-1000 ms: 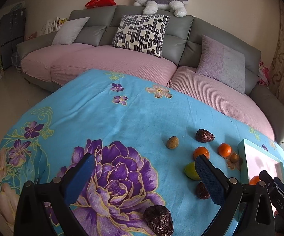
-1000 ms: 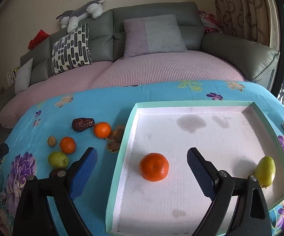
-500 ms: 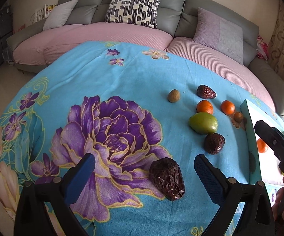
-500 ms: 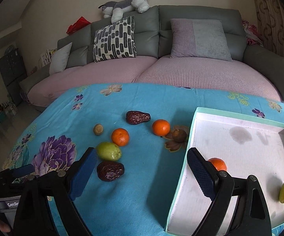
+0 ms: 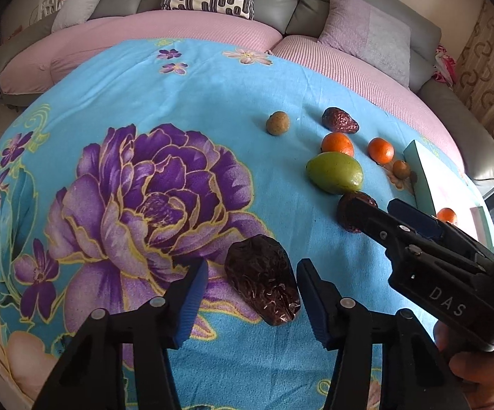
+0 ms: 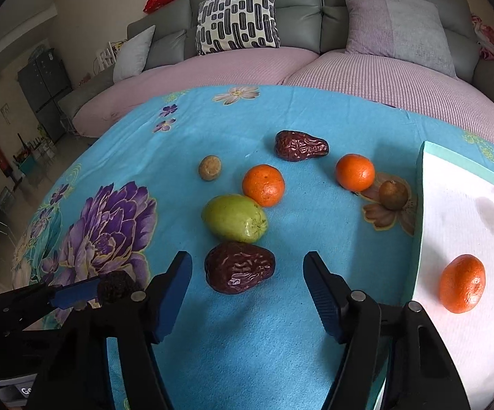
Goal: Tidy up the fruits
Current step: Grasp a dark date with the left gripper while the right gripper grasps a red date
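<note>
Left wrist view: left gripper (image 5: 252,285) is spread wide around a wrinkled dark date (image 5: 262,288) lying on the blue floral cloth (image 5: 185,102), pads not touching it. Right wrist view: right gripper (image 6: 247,285) is likewise apart, straddling a second date (image 6: 239,266) that touches the green fruit (image 6: 235,218) behind it. Two loose oranges (image 6: 263,185) sit further back; the tray (image 6: 458,212) at right holds one orange (image 6: 463,283).

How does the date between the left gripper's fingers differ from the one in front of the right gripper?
The left gripper's date is darker and elongated, lying alone on the purple flower print; the right gripper's date is redder, rounder, and next to the green fruit. Both are wrinkled, ungrasped, between open fingers.
</note>
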`<action>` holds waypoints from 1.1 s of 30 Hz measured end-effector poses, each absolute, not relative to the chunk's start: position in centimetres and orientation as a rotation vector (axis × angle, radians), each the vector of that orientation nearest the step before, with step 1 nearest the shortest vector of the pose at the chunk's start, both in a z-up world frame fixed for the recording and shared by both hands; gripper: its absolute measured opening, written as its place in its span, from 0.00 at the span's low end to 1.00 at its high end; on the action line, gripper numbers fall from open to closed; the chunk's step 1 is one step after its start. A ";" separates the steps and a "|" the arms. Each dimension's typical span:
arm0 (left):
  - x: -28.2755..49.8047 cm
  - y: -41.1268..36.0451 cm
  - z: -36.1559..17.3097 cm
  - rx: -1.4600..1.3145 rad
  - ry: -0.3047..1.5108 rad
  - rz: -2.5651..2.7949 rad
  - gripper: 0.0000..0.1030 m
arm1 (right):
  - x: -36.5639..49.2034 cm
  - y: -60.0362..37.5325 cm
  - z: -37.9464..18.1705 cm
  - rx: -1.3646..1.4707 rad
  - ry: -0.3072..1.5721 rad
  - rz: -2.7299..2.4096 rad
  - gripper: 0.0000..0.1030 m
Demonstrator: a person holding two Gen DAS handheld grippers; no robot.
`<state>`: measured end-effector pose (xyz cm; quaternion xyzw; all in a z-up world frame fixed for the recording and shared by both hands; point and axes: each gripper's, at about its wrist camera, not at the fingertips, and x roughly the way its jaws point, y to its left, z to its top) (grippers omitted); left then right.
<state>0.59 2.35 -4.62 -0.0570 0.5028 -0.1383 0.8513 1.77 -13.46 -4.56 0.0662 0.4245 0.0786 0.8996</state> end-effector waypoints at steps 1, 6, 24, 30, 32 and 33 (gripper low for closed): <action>0.7 2.3 -4.6 -0.121 1.061 -0.299 0.50 | 1.9 -13.4 -4.9 0.135 0.890 0.162 0.66; 1.0 1.8 -4.9 -0.136 1.072 -0.322 0.44 | 2.2 -13.1 -5.5 0.124 0.908 0.159 0.60; 1.3 2.3 -2.6 -0.178 0.999 -0.354 0.43 | 1.4 -14.2 -3.2 0.135 0.847 0.136 0.46; 2.4 1.1 -0.9 -0.167 0.969 -0.356 0.43 | 0.8 -16.1 -1.4 0.148 0.794 0.083 0.46; 2.9 0.3 -0.4 -0.162 0.967 -0.366 0.43 | 0.4 -17.0 -0.7 0.161 0.770 0.057 0.46; 3.2 -0.2 -0.2 -0.158 0.966 -0.373 0.43 | 0.2 -17.5 -0.4 0.164 0.759 0.038 0.46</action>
